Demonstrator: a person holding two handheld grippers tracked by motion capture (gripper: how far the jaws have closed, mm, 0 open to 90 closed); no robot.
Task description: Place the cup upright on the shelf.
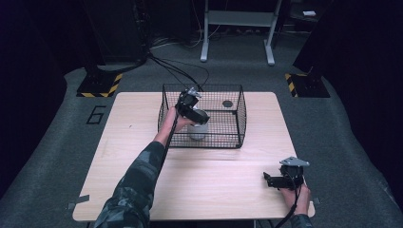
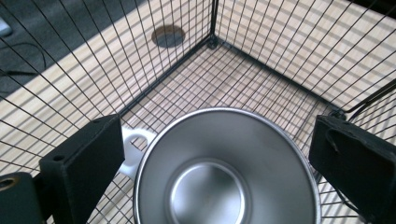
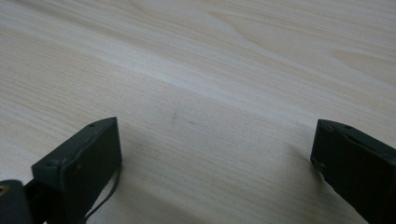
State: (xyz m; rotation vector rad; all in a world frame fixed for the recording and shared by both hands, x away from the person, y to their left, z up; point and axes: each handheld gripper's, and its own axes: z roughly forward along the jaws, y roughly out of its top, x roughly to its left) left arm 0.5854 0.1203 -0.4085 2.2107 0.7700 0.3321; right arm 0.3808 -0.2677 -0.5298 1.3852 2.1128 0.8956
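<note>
A steel cup (image 2: 219, 168) with a white handle (image 2: 133, 144) stands upright on the floor of a black wire basket (image 2: 261, 42). My left gripper (image 2: 217, 154) hangs just above it, open, one jaw on each side of the rim. From above, the cup (image 1: 197, 131) sits in the front left part of the basket (image 1: 240, 114), under the left gripper (image 1: 197, 116). My right gripper (image 1: 268, 180) rests low over the wooden table (image 1: 214, 180) at the front right. It (image 3: 215, 158) is open, with bare wood (image 3: 210, 70) between its jaws.
A round dark hole (image 1: 227, 103) in the tabletop lies behind the basket's far wall. The basket walls stand close around the left gripper. Black and yellow floor plates (image 1: 100, 85) and a grey stand (image 1: 237, 28) lie beyond the table.
</note>
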